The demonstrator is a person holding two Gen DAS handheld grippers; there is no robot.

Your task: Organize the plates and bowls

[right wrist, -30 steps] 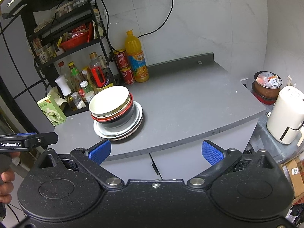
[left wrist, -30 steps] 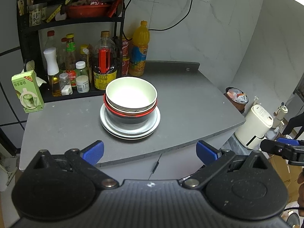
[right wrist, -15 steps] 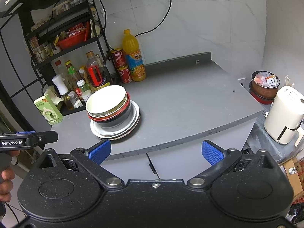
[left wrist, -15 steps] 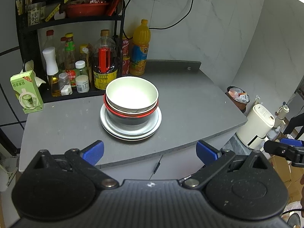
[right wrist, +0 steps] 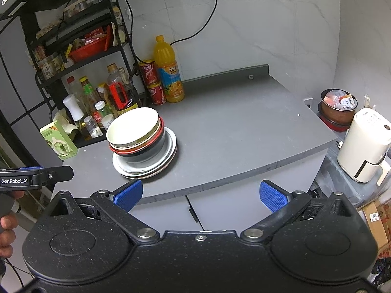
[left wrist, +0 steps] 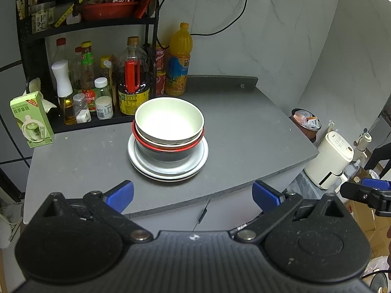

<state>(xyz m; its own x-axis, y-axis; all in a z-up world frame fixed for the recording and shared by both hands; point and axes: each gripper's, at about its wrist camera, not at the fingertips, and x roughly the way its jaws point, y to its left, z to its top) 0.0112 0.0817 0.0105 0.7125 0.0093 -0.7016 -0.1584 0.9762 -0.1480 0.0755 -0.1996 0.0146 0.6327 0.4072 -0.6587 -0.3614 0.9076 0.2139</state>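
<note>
Bowls sit nested in one stack on a pile of plates, near the middle of the grey counter. In the left wrist view the stack lies at 12 o'clock from the left gripper, well apart from it and beyond the counter's near edge. The top bowl is cream-white and empty; under it shows a red rim, then a dark bowl that rests on the pale plates. In the right wrist view the same stack lies at about 11 o'clock from the right gripper, and the nested bowls lean a little toward the left.

Both grippers hang off the counter, in front of its near edge and above the cabinet doors. The left gripper's jaws are spread wide, blue pads far apart, with nothing between them. The right gripper's jaws are spread just as wide, pads apart and empty. The left gripper shows at 9 o'clock in the right wrist view, held by a hand at the frame edge.

At 10 o'clock from the stack stands a black rack with sauce bottles on its lowest level. An orange drink bottle stands at 12 o'clock from the stack, beside red cans. A green carton stands at 9 o'clock, near the counter's left edge. Off the counter at 3 o'clock are a white appliance and a brown bin.
</note>
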